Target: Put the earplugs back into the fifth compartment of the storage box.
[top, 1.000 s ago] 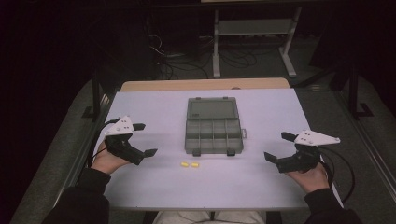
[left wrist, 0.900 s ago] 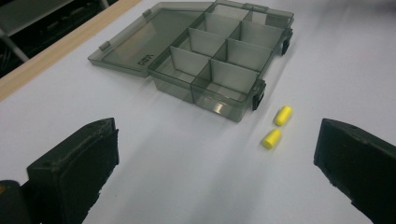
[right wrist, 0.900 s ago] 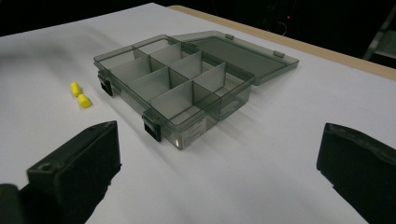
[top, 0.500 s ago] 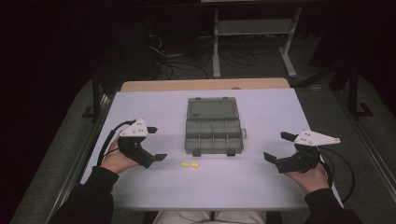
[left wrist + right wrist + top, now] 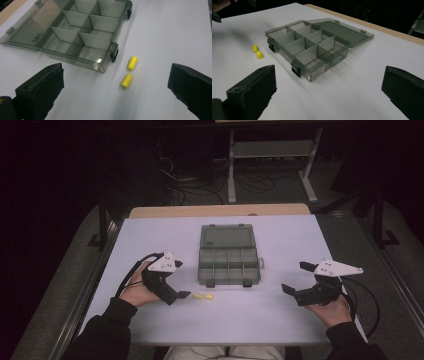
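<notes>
Counter point(image 5: 150, 240): white top, wooden strip along the far edge. Box point(image 5: 228, 265): grey, see-through, set at the middle of the counter; lid point(image 5: 227, 238) laid back flat toward the far side; tray divided into two rows of four compartments, all seen bare; two black latches on the near wall. Plugs point(image 5: 203, 296): two, yellow, short and cylindrical, lying side by side on the counter just in front of the box's near-left corner, close together, apart from the box. Left gripper point(image 5: 181, 279): held in the left hand point(image 5: 135, 290) at the left of the counter, just beside the plugs; jaws spread wide, nothing between them; in the left gripper view both plugs are seen on the counter beyond the gap between the jaws. Right gripper point(image 5: 296, 277): held in the right hand point(image 5: 330, 312) at the right of the counter, well apart from the box; jaws spread wide, nothing held; the box is seen beyond them in the right gripper view. Cables are trailed from both grippers. Dark sleeves are seen at the near edge.
</notes>
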A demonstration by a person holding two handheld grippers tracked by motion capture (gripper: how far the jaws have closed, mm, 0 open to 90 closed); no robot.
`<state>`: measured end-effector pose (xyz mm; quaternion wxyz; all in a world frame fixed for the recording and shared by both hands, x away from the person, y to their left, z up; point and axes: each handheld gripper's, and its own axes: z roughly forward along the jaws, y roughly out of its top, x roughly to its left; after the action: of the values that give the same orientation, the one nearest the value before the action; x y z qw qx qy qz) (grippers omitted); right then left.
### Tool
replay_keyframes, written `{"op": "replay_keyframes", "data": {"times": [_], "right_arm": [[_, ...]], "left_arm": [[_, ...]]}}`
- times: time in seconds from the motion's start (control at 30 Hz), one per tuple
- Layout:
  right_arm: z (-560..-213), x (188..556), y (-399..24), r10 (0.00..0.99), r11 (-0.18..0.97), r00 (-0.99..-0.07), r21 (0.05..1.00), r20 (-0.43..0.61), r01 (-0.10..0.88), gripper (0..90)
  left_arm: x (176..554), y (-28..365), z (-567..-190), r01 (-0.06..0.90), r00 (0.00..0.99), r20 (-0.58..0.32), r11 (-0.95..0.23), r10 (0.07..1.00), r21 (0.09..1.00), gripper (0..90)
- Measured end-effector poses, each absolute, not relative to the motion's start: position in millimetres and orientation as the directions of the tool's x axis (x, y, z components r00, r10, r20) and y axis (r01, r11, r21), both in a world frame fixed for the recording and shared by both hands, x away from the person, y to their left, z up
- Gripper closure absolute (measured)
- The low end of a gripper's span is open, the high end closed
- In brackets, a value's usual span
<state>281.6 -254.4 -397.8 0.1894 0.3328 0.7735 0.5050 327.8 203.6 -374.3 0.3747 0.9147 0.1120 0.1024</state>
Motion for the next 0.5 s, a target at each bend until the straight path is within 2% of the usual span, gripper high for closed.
{"op": "replay_keyframes", "data": {"times": [0.27, 0.5], "right_arm": [[-398, 282, -253, 0.701, 0.276, -0.712, 0.906, 0.040, 0.322, 0.0], [-398, 282, -253, 0.698, 0.279, -0.715, 0.905, 0.039, 0.322, 0.0]], "left_arm": [[327, 195, -382, 0.106, 0.969, 0.091, -0.724, 0.228, 0.682, 11.0], [329, 190, -390, 0.103, 0.977, 0.076, -0.748, 0.201, 0.656, 13.9]]}}
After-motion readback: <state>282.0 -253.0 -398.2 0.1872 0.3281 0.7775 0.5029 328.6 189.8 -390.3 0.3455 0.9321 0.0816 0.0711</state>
